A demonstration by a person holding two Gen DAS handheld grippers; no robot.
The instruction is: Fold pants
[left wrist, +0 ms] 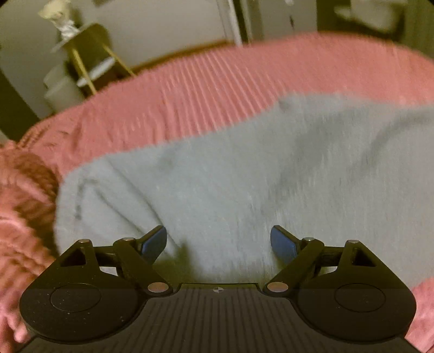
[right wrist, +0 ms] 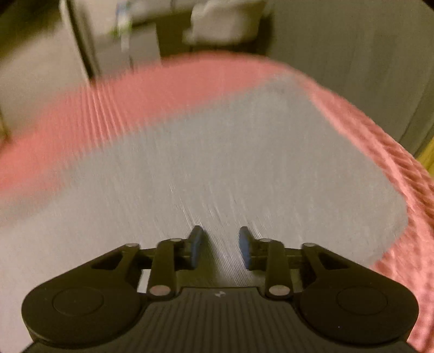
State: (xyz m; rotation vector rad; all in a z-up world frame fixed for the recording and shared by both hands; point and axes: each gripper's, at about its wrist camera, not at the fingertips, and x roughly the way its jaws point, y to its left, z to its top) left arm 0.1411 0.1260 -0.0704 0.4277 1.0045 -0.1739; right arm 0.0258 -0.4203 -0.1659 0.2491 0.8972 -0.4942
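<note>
Light grey pants (left wrist: 244, 168) lie spread on a pink ribbed bedspread (left wrist: 203, 81). In the left wrist view my left gripper (left wrist: 218, 241) hovers over the cloth with its blue pads (left wrist: 154, 241) far apart and nothing between them. The same grey pants (right wrist: 217, 163) fill the right wrist view, blurred, with a rounded edge at the right. My right gripper (right wrist: 221, 247) is above them, its blue pads (right wrist: 196, 244) a small gap apart, and no cloth is pinched between them.
The pink bedspread (right wrist: 379, 163) drops off at the right edge of the bed. A small shelf stand (left wrist: 86, 59) with a pale figure on top stands beyond the bed at the left. Pale furniture (right wrist: 222, 21) sits behind the bed.
</note>
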